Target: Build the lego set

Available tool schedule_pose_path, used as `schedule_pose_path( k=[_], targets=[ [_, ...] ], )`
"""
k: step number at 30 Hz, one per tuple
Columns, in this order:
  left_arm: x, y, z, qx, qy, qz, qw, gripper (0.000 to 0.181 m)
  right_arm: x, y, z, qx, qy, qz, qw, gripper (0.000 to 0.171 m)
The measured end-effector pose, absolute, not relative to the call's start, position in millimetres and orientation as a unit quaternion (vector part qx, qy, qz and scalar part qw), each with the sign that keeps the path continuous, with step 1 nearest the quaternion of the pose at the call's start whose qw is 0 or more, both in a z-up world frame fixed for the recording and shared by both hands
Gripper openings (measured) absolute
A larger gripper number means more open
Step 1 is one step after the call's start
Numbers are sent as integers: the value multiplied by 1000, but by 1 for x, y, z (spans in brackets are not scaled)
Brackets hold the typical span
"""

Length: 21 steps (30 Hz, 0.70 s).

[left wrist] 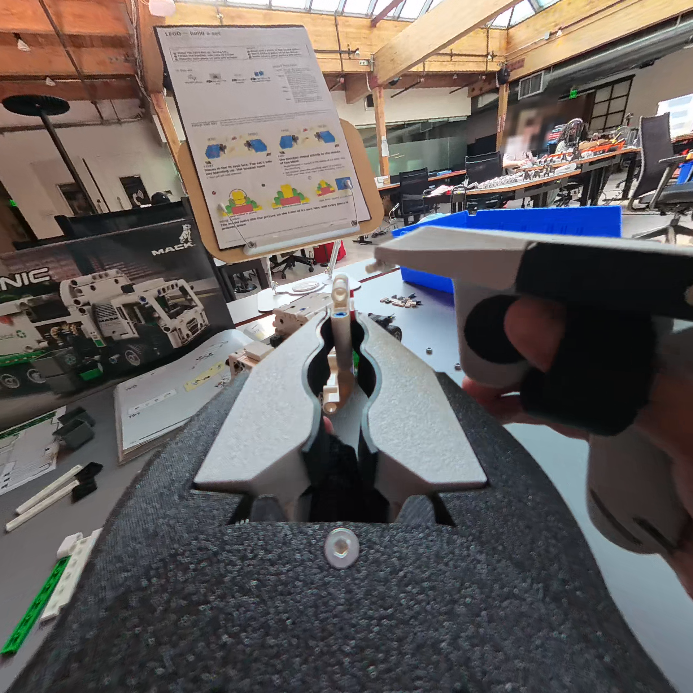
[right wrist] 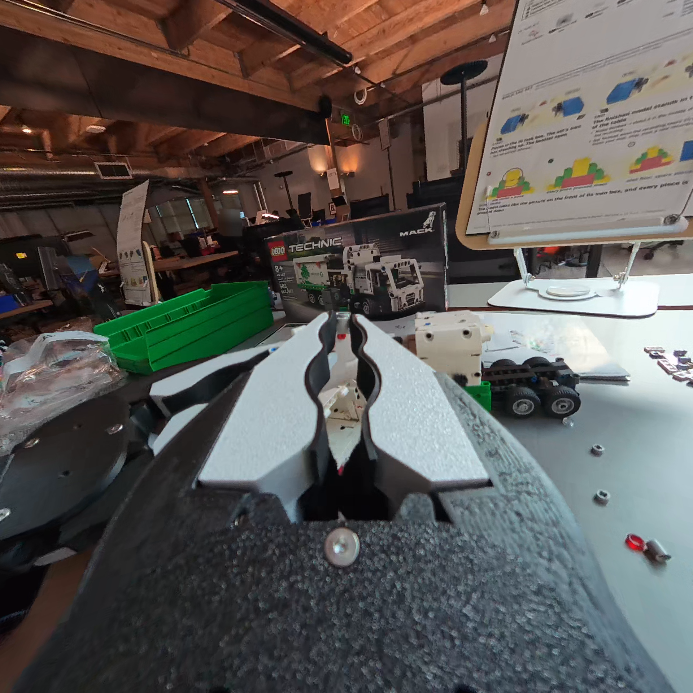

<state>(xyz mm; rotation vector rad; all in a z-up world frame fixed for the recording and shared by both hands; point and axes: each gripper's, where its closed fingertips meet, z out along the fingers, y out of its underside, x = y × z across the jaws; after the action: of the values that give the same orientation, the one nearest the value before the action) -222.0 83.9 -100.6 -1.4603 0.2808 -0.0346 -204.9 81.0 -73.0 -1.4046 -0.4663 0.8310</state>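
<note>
My left gripper (left wrist: 341, 318) is shut on a long white lego piece (left wrist: 342, 337) that stands upright between the fingers, its top sticking out above the tips. My right gripper (right wrist: 342, 318) is shut on a small pale piece (right wrist: 342, 317) at its tips. In the left wrist view the right gripper (left wrist: 378, 258) comes in from the right in a person's hand, its tip just above and right of the white piece. The partly built truck (right wrist: 450, 348), a white cab on a black wheeled chassis (right wrist: 532, 393), stands on the table beyond both grippers.
The set's box (right wrist: 360, 262) stands at the back with an open instruction booklet (left wrist: 172, 397) before it. A sheet on a stand (left wrist: 262, 142), a blue bin (left wrist: 525, 228), a green bin (right wrist: 187, 326), plastic bags (right wrist: 52, 363) and small loose pieces (right wrist: 671, 362) surround the work area. The grippers are tip to tip, or close to it.
</note>
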Motion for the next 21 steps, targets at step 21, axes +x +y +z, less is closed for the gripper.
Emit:
schedule_pose_path(
  k=[21],
  targets=[
    [-211, 87, -118, -687, 153, 4, 710, 5, -201, 79, -106, -622, -142, 358, 681, 5]
  ],
)
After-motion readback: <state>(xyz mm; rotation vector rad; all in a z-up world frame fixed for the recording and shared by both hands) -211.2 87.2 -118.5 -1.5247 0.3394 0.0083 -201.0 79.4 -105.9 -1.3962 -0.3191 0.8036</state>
